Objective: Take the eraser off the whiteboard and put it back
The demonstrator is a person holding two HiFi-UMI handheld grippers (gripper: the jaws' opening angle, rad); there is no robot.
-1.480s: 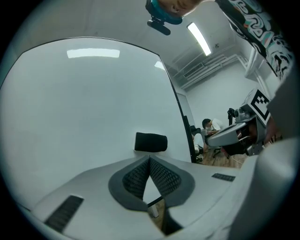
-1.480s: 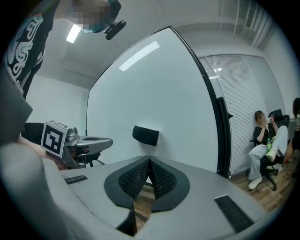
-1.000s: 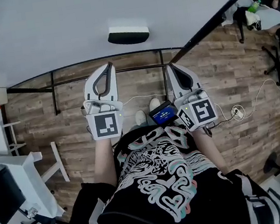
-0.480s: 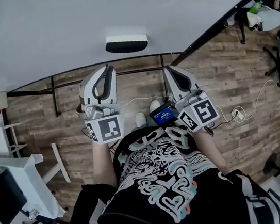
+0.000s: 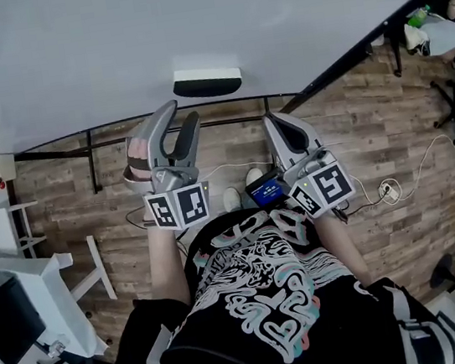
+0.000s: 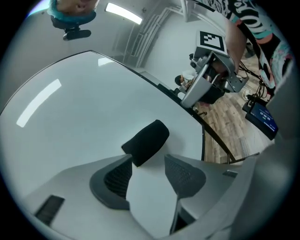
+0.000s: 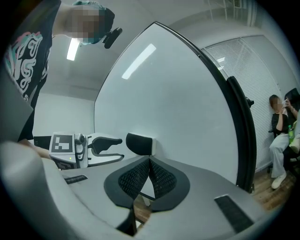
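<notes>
The black eraser point(image 5: 206, 81) with its white backing sticks to the whiteboard point(image 5: 188, 30). In the left gripper view the eraser point(image 6: 146, 142) lies just ahead of my left gripper point(image 6: 147, 161), close to one fingertip and clear of the pads. Its jaws have just been opening and nothing is between them. From the right gripper view, the left gripper point(image 7: 105, 145) stands a little to the left of the eraser point(image 7: 139, 143). My right gripper point(image 7: 149, 161) is shut on nothing, level, facing the board point(image 7: 178, 108) below the eraser.
The board's black frame point(image 5: 334, 42) runs along its lower edge and right side. Below lies wooden floor point(image 5: 390, 135) with a cable and plug point(image 5: 384, 183). White furniture point(image 5: 22, 284) stands at the left. A seated person point(image 7: 281, 136) is at the far right.
The left gripper has rolled and moved slightly, and its jaws went from shut to open. The eraser stays on the board. The right gripper has hardly moved.
</notes>
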